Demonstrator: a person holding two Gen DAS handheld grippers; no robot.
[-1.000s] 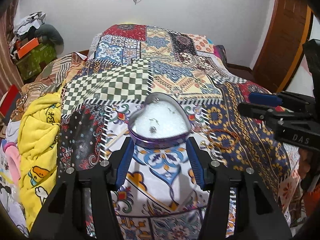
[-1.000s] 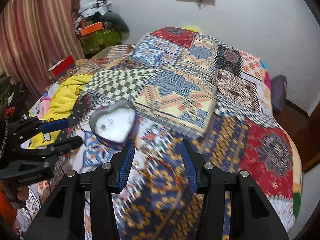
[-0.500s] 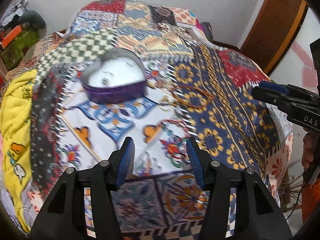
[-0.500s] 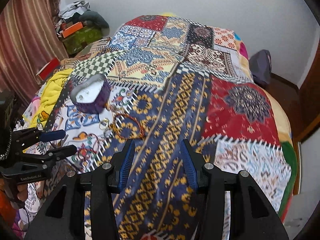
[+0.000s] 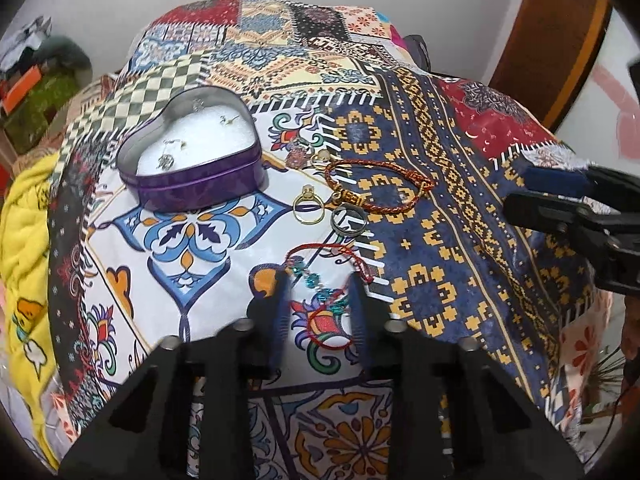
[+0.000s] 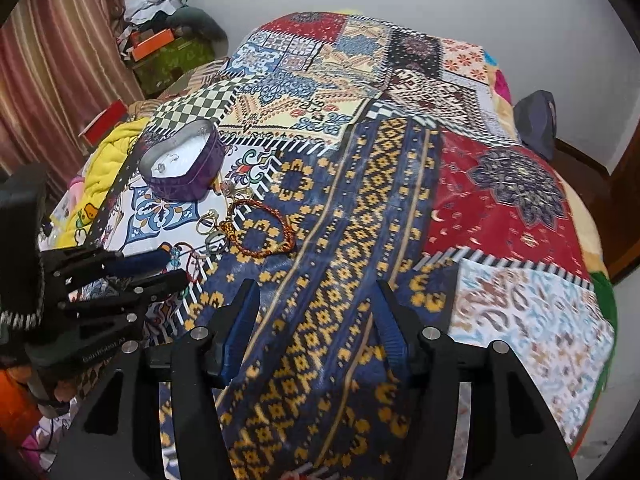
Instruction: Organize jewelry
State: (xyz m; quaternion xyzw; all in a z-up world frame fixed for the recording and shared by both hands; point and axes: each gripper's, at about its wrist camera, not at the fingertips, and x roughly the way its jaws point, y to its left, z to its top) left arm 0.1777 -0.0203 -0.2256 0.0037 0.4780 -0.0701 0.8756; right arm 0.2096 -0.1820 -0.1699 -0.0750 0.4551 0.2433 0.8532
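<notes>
Now left gripper (image 5: 318, 312) — jaws apart — straddles red string bracelet (image 5: 325, 280) on quilt (image 5: 460, 240); pickup step. Right gripper (image 6: 314, 336) idle, jaws apart. Next: close, carry to heart tin (image 5: 192, 160) at 11 o'clock.

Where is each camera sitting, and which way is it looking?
Left wrist: sits on the left gripper, looks forward and down at the red string bracelet with teal beads lying between its open fingers on the patchwork bedspread; the right gripper shows at the right edge.
Right wrist: sits on the right gripper, looks along the bed toward the wall; the left gripper shows at the left.
Both see the purple heart tin and the braided orange bracelet.
</notes>
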